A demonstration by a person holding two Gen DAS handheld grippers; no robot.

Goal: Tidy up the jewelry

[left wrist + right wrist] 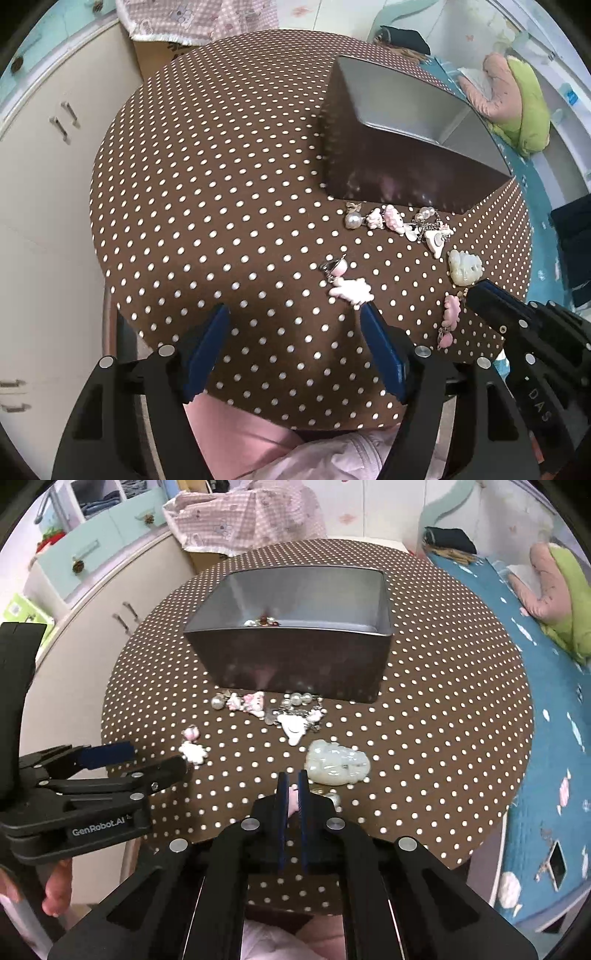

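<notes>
While the right gripper [292,781] pinches a small pink charm [294,794] near the table's [221,184] edge, the left gripper [295,314] stands apart beside a white-pink charm [351,290], and farther away jewelry [288,712] lies before the grey box [295,657].

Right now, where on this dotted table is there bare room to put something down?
Free: the broad stretch of brown polka-dot tablecloth left of the dark metal box, and the cloth to the box's right in the right wrist view. Crowded: the pink-and-white charm cluster before the box, near both grippers.
</notes>
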